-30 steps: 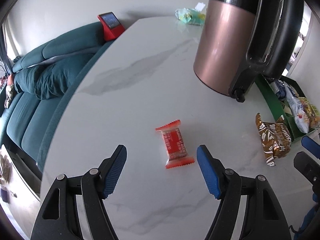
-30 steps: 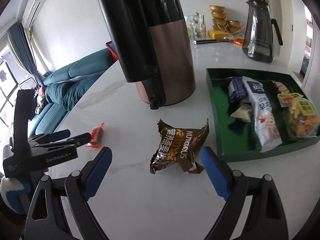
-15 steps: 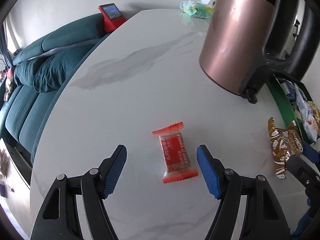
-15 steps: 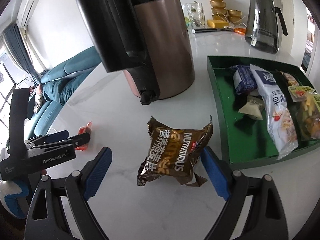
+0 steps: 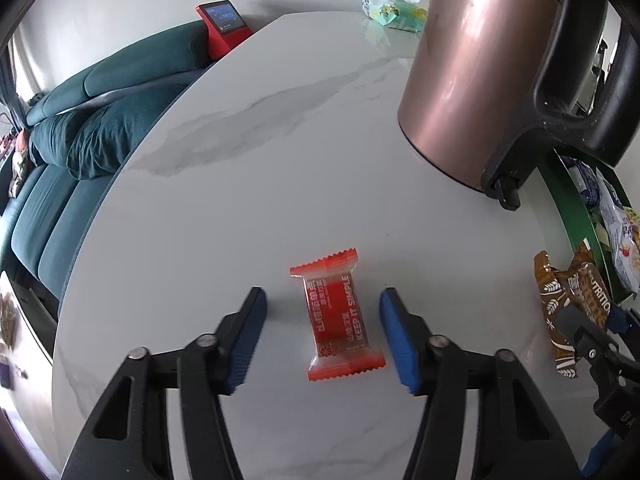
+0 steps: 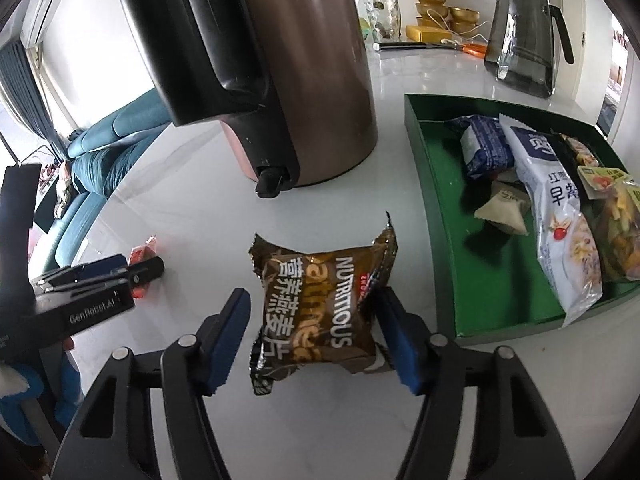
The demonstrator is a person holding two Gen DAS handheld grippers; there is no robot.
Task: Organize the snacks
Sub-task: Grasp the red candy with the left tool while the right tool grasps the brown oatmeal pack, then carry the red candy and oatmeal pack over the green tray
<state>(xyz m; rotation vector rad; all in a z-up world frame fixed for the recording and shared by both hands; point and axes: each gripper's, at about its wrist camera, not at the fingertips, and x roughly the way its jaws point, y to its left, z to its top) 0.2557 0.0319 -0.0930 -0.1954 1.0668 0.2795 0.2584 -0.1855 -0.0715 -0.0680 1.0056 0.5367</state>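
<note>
On a white marble table beside a copper-coloured kettle (image 6: 308,80), two hand-held grippers each straddle a loose snack

In front of the kettle, the left gripper (image 5: 322,330) has its jaws apart with one red snack bar (image 5: 338,318) lying flat between them, untouched, its long axis running along the fingers, so closing would pinch its long sides. To the kettle's right front, the right gripper (image 6: 312,334) is also spread, around one brown oatmeal packet (image 6: 320,308); its right pad looks to touch the wrapper, the left stands clear. Each gripper is nearest its own snack. Right of the kettle, one green tray (image 6: 492,280) holds at least five packets, the two loose snacks still outside it
</note>
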